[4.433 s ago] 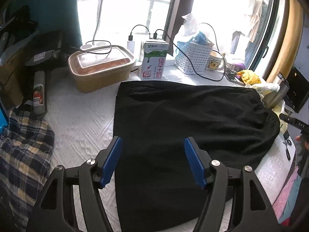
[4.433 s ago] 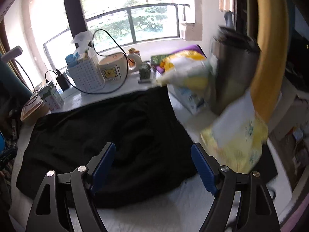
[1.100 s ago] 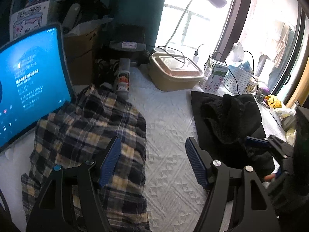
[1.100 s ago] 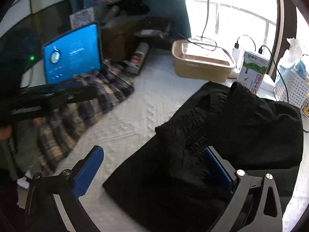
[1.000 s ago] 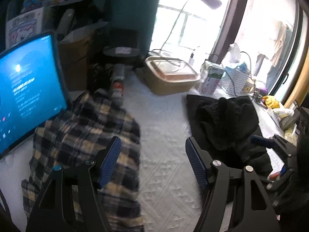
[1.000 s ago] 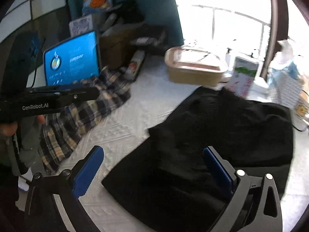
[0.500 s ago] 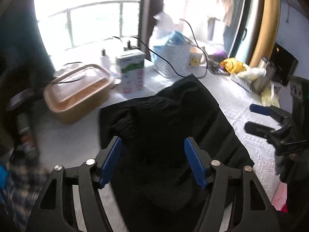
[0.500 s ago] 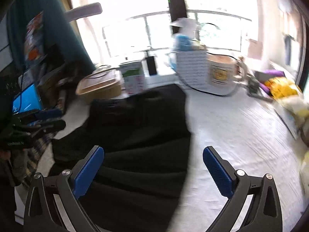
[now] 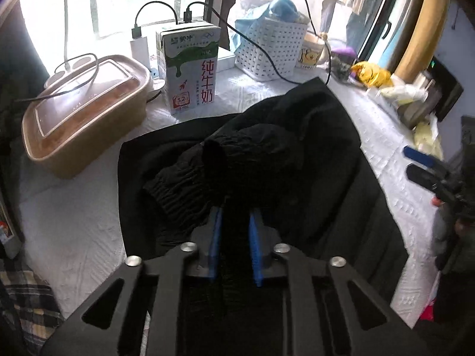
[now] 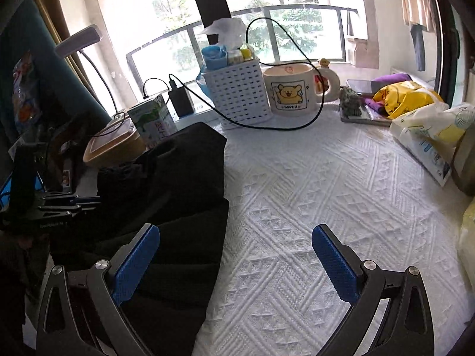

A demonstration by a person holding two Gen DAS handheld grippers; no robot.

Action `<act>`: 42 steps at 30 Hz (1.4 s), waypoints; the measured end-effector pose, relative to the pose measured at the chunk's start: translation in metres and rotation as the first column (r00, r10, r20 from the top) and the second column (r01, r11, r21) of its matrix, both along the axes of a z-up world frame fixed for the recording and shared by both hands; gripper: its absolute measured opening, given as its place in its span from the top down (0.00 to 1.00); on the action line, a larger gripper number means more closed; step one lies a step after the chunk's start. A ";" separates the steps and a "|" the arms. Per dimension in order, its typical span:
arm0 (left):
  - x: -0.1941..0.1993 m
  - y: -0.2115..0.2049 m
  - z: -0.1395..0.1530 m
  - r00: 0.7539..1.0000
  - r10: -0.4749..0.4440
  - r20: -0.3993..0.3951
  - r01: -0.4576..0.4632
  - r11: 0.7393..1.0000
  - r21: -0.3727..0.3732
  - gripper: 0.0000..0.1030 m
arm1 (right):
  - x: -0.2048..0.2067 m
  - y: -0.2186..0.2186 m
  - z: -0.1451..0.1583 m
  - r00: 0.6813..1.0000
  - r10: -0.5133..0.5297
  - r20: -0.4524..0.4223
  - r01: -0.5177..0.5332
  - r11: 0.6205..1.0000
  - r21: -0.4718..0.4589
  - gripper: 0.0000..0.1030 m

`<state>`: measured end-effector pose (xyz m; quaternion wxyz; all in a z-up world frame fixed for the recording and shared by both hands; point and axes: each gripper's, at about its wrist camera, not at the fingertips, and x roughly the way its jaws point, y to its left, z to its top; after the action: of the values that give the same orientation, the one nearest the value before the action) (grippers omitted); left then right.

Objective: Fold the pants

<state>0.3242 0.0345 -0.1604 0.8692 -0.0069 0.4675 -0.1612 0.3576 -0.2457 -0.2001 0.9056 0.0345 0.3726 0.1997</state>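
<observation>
The black pants (image 9: pixel 267 154) lay part-folded and bunched on the white counter (image 10: pixel 326 195); the left gripper (image 9: pixel 234 237) had just been closing, fingers pinching cloth; the right gripper (image 10: pixel 237 264) hung open; smoothing and further folds remained.

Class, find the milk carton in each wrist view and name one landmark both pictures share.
Left wrist view: milk carton upper middle, behind the black pants.
Right wrist view: carton left of centre, partly hidden by the pants.
Shared landmark: the white basket, right of the carton.
</observation>
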 end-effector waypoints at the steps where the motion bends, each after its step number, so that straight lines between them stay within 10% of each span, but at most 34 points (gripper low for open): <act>1: -0.001 0.003 0.003 1.000 0.008 0.008 -0.008 1.000 -0.007 0.96 | 0.001 0.001 -0.001 1.000 0.003 -0.001 -0.003 1.000 0.001 0.00; 14: -0.006 0.032 0.046 0.984 0.101 0.150 -0.095 0.994 -0.045 0.98 | 0.007 0.015 0.001 1.000 0.027 0.001 -0.027 1.000 -0.015 0.00; 25: -0.007 0.084 -0.016 0.966 0.258 0.028 -0.259 0.966 0.008 0.98 | 0.019 0.035 -0.007 0.998 0.067 -0.015 -0.067 0.997 -0.040 0.00; 31: -0.016 0.081 0.003 0.976 0.216 0.039 -0.216 0.976 -0.001 0.95 | 0.027 0.050 -0.011 0.995 0.100 -0.011 -0.101 0.992 -0.077 0.00; 38: -0.007 0.068 0.051 0.962 0.180 0.207 -0.180 0.983 -0.021 0.95 | 0.058 0.075 0.009 0.978 0.204 0.048 -0.199 0.975 -0.096 0.56; 42: 0.017 0.049 0.038 0.981 0.078 0.180 -0.076 0.997 -0.019 0.95 | 0.075 0.098 0.011 0.953 0.301 0.047 -0.296 0.951 -0.093 0.67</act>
<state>0.3412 0.0834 -0.1223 0.9134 -0.0157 0.3853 -0.1302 0.4323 -0.1475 -0.1887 0.8764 -0.0669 0.3543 0.3191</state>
